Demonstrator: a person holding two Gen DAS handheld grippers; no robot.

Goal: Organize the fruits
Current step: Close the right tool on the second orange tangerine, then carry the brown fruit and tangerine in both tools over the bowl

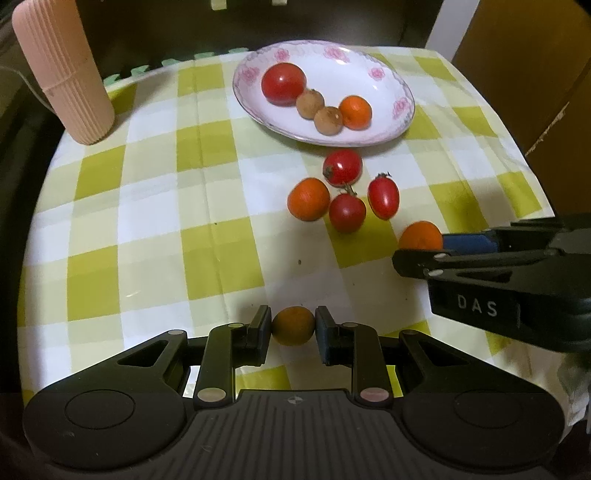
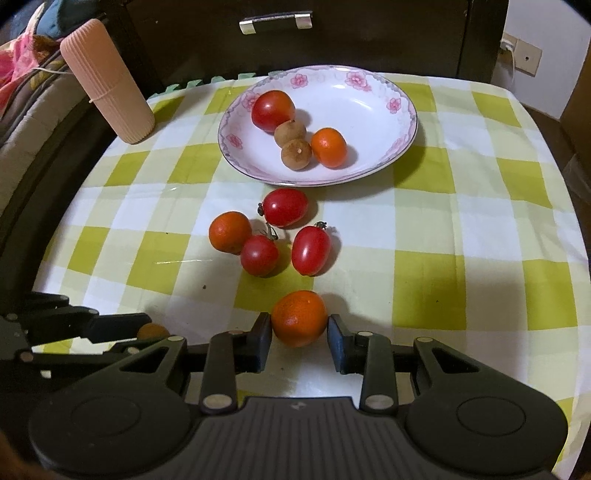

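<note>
A white flowered plate [image 1: 369,70] [image 2: 373,99] at the back holds a red tomato [image 1: 283,83], two brown longans [image 1: 310,103] and an orange [image 1: 355,112]. In front of it on the checked cloth lie three small red tomatoes [image 1: 342,167] [image 2: 285,207] and an orange [image 1: 308,199] [image 2: 230,232]. My left gripper [image 1: 293,326] has its pads against a small dull orange fruit [image 1: 293,325]. My right gripper [image 2: 300,328] has its pads against a bright orange [image 2: 300,317], which also shows in the left wrist view [image 1: 421,235].
A pink ribbed tube [image 1: 61,68] [image 2: 109,81] stands at the back left. A dark cabinet with a metal handle [image 2: 275,22] stands behind the table. The table's cloth edge [image 1: 517,140] drops off at the right. The right gripper's body [image 1: 517,280] reaches in from the right.
</note>
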